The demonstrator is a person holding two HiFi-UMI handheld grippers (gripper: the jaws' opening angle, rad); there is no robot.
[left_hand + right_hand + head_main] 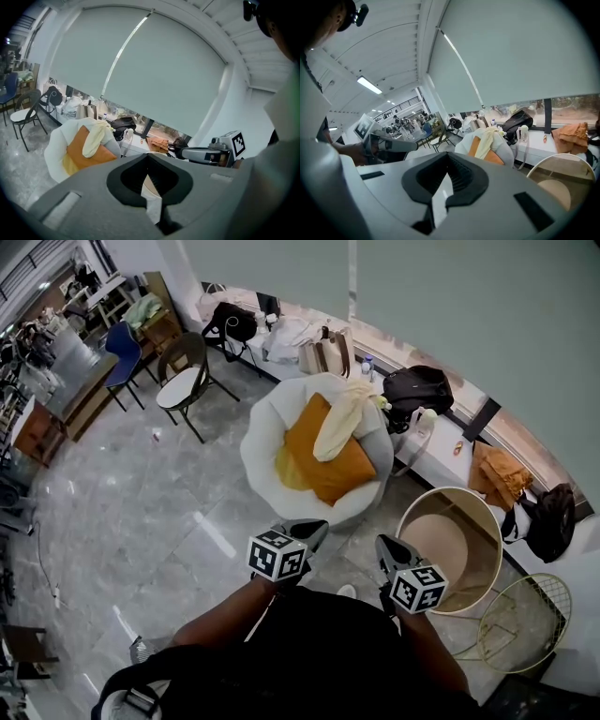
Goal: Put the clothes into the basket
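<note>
1. So, head view: both forearms reach forward from the body, side by side. The left gripper [307, 529] and right gripper [386, 545] point ahead and slightly down, touching nothing. An orange cloth [323, 460] and a pale yellow cloth [342, 423] lie in the white chair [262, 442], ahead of the left gripper and apart from it. The basket [473, 531] stands on the floor just right of the right gripper.
2. Left gripper view: jaws closed tip to tip, nothing between them. Both cloths sit up-left of the jaws, yellow draped over orange. The right gripper shows at the right edge.
3. Right gripper view: jaws together, empty. The chair with the cloths is ahead, just above the jaws. The basket rim is at lower right, near but not touching.
</note>
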